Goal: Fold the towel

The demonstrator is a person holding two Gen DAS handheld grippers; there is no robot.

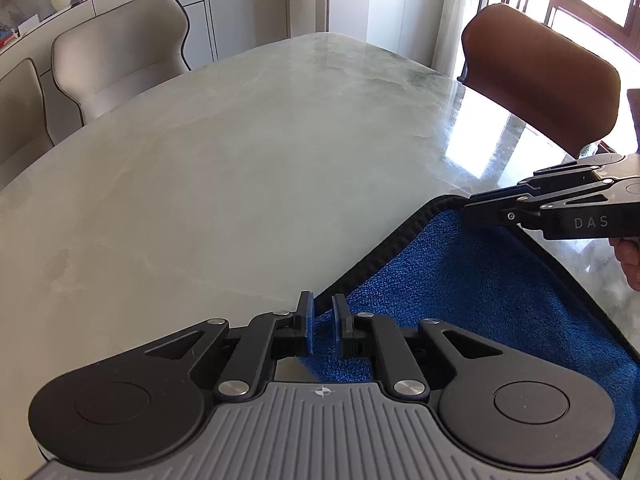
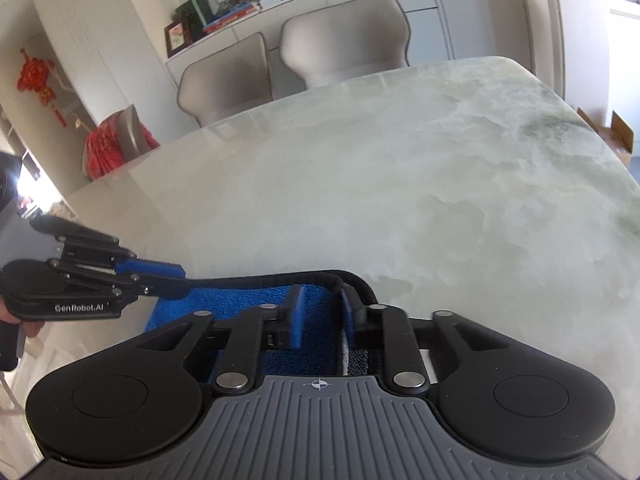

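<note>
Both claws at the towel's far edge, fold about to begin.

Your left claw (image 1: 322, 322) has its pads slightly parted astride the black-bound hem near one corner of the blue towel (image 1: 460, 280), not yet pinched; your right claw (image 2: 320, 312) sits at the other corner, fingers apart, with the hem bunched against the right pad. The towel lies flat on the pale marble surface (image 1: 240, 160), close to you, terry pile up. You are likely setting the grasp: next, close both claws on the hem, then lift and carry that edge evenly.
</note>
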